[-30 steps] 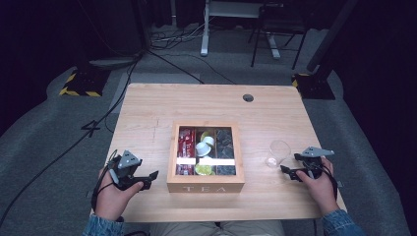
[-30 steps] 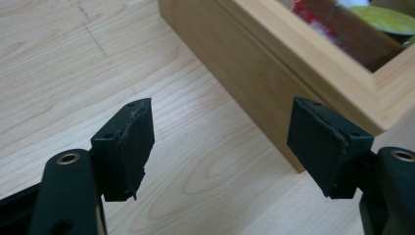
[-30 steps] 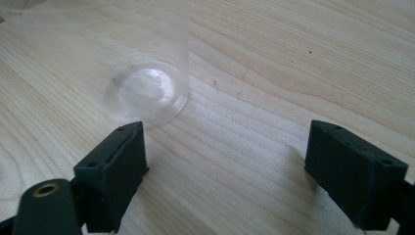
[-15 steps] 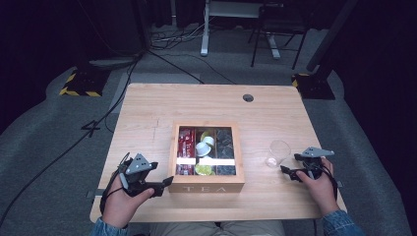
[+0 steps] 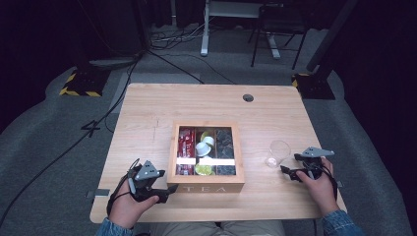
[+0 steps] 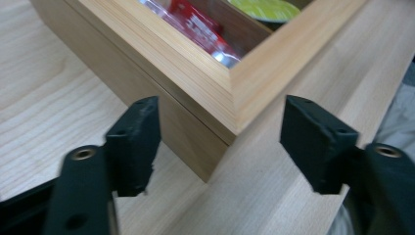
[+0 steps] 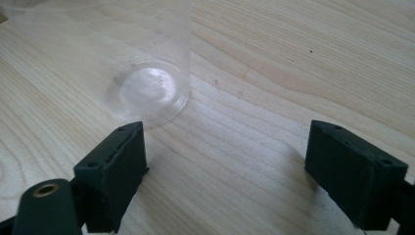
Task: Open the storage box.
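A wooden tea box [image 5: 206, 156] sits near the middle of a light wooden desk [image 5: 157, 105], toward the person's edge. Compared with a second ago, the left hand-held gripper [image 5: 164, 191] has slid from about 9 o'clock of the box to its near left corner, at about 7 o'clock, and its jaws have just been closing somewhat. The right hand-held gripper [image 5: 286, 169] has kept its place at about 3 o'clock of the box, just beside a clear plastic cup [image 5: 277, 153]. The left gripper view brings out what the high view cannot: the left hand-held gripper [image 6: 220, 137] stands spread with the box [image 6: 195, 83] corner between its jaws, neither pad pressing on the wood, and red packets [image 6: 205, 29] and a green packet [image 6: 266, 8] show inside. The right gripper view shows the right hand-held gripper [image 7: 227, 161] spread wide over bare wood, with the cup [image 7: 142, 63] upright at about 11 o'clock of it, its base close to one jaw, not between them.
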Tool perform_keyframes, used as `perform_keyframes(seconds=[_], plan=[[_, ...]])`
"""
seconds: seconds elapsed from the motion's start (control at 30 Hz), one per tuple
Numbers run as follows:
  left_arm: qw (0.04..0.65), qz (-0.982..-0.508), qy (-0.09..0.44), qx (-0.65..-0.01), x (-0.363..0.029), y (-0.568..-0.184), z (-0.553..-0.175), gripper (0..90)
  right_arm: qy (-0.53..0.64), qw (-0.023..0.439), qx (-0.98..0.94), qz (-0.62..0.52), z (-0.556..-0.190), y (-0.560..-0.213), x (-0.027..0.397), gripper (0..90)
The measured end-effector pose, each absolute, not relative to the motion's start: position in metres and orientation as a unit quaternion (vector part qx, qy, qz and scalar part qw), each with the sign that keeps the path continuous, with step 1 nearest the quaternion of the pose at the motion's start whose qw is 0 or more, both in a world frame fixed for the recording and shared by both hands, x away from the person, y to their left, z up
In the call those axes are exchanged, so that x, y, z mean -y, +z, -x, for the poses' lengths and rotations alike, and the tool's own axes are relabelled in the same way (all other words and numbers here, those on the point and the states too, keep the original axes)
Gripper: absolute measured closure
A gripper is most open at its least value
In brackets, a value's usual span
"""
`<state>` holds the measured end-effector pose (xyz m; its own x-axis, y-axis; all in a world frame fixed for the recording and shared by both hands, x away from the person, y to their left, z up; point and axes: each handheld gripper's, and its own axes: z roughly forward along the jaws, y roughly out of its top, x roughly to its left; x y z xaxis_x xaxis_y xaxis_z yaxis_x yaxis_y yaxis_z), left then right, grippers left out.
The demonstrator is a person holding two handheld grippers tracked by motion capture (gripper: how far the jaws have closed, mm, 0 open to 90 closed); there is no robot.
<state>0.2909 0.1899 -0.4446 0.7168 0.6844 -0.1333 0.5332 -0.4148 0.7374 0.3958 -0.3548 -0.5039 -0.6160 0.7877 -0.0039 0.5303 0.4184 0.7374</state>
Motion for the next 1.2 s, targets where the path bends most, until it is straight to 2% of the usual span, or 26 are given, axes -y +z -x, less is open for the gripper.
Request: perform_keyframes(seconds=[0.07, 0.1, 0.13, 0.27, 1.0, 1.1, 1.2], plan=[[0.392, -0.841, 0.092, -0.362, -0.188, -0.446, -0.290, 41.4, 0.361, 0.178, -0.823, -0.400, -0.396, -0.504, 0.355, 15.4], [0.383, -0.845, 0.096, -0.360, -0.188, -0.447, -0.290, 41.4, 0.361, 0.178, -0.823, -0.400, -0.396, -0.504, 0.355, 15.4], [0.380, -0.847, 0.097, -0.359, -0.189, -0.447, -0.290, 46.9, 0.361, 0.178, -0.823, -0.400, -0.396, -0.504, 0.355, 15.4], [0.365, -0.855, 0.094, -0.357, -0.189, -0.447, -0.289, 52.3, 0.361, 0.178, -0.823, -0.400, -0.396, -0.504, 0.355, 15.4], [0.361, -0.861, 0.095, -0.346, -0.194, -0.433, -0.285, 72.2, 0.362, 0.175, -0.824, -0.400, -0.394, -0.504, 0.355, 15.4], [0.359, -0.862, 0.095, -0.345, -0.194, -0.433, -0.285, 72.3, 0.373, 0.159, -0.821, -0.401, -0.391, -0.501, 0.358, 17.1], [0.361, -0.862, 0.096, -0.344, -0.194, -0.432, -0.285, 72.3, 0.387, 0.166, -0.814, -0.399, -0.388, -0.491, 0.360, 16.9]])
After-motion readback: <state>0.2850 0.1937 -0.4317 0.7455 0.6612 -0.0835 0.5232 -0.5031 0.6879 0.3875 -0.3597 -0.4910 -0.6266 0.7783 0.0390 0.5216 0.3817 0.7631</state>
